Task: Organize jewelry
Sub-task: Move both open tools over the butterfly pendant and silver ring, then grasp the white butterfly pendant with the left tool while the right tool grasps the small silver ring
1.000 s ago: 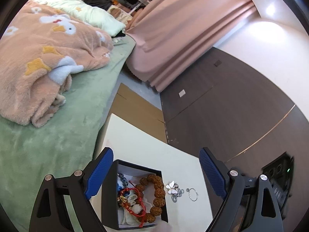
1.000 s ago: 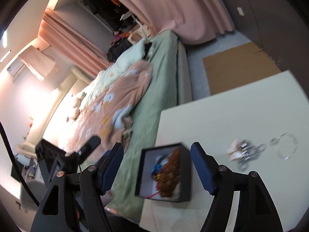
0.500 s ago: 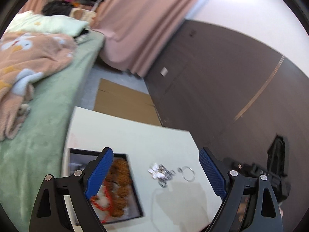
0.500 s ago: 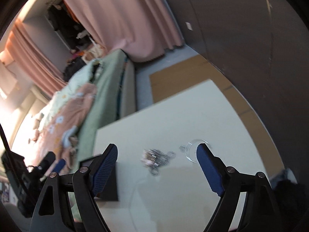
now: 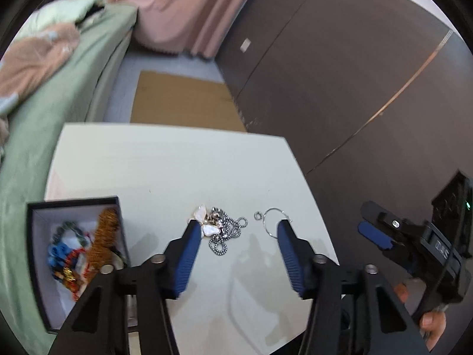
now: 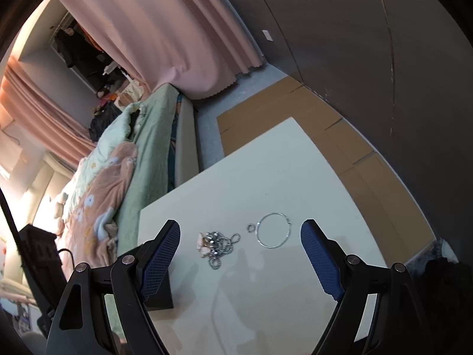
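A black jewelry box [image 5: 32, 254] with a white lining sits at the table's left edge and holds a brown bead bracelet [image 5: 102, 242], a red cord piece and blue beads. A silver chain with a white butterfly pendant [image 5: 220, 227] lies on the white table [image 5: 165, 162], with a thin silver hoop [image 5: 273, 220] and a small ring [image 5: 257, 215] to its right. My left gripper [image 5: 238, 227] is open and empty, hovering just before the chain. My right gripper [image 6: 241, 236] is open and empty above the chain [image 6: 217, 244] and hoop [image 6: 273, 230]; it also shows in the left wrist view [image 5: 374, 233].
A green bed [image 5: 59, 94] with a pink blanket [image 6: 97, 195] runs along the table's left side. Cardboard [image 5: 183, 100] lies on the floor beyond the table. A dark wall [image 5: 340, 74] stands to the right, pink curtains [image 6: 183, 29] at the back.
Both grippers have swung right, away from the box and toward the chain and hoop. The left gripper's fingers have moved closer together; both remain open and empty.
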`<state>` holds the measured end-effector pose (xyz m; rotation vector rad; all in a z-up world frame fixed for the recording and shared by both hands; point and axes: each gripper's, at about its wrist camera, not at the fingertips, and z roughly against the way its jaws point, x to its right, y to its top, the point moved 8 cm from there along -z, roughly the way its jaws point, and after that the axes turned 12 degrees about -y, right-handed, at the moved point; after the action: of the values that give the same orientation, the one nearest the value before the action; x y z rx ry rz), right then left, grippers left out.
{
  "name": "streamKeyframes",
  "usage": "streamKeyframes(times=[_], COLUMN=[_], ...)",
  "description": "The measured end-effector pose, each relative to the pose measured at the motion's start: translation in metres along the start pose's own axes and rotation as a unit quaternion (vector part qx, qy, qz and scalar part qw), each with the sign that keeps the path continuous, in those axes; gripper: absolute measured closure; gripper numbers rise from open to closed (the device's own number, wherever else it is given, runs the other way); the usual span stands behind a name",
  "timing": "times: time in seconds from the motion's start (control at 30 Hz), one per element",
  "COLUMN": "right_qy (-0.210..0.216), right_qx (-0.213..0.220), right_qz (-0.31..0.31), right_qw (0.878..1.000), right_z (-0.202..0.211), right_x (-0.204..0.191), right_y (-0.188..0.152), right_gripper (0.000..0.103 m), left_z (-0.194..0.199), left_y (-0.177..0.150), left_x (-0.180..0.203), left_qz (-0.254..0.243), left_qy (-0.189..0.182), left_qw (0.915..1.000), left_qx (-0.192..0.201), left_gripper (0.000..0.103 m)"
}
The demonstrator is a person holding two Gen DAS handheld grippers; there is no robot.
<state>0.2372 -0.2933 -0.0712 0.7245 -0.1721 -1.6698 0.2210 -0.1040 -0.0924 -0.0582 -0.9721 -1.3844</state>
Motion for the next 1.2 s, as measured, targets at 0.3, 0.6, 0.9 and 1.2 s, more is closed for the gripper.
streamKeyframes(times=[0.3,0.6,0.9,1.2], right_qy=[0.012,0.014,0.020,-0.016], right_qx=[-0.029,-0.051,-0.057,-0.100], right_qz=[-0.016,-0.035,-0.037,-0.025], right_qw=[0.999,0.998,0.998,0.995], right_z=[-0.008,-0.016,-0.016,-0.045], right_x=[0.016,0.031,0.033,0.038], right_y=[-0.004,-0.004,-0.005,-0.019], right_gripper=[0.019,0.019,0.019,0.019], left_z=[-0.036,-0.066,-0.081,-0.080], left_y=[-0.004,-0.005,-0.012,-0.013], left_x=[-0.018,-0.035,-0.046,-0.051], left_qz=[0.038,0.034,0.031,0.045], left_qy=[0.063,0.129,0.159,0.153], left_qw=[0.9969,0.9897,0.9841,0.9848], left_qx=[-0.027,-0.051,-0.073,-0.068], left_gripper=[0.071,0.071,0.070,0.074])
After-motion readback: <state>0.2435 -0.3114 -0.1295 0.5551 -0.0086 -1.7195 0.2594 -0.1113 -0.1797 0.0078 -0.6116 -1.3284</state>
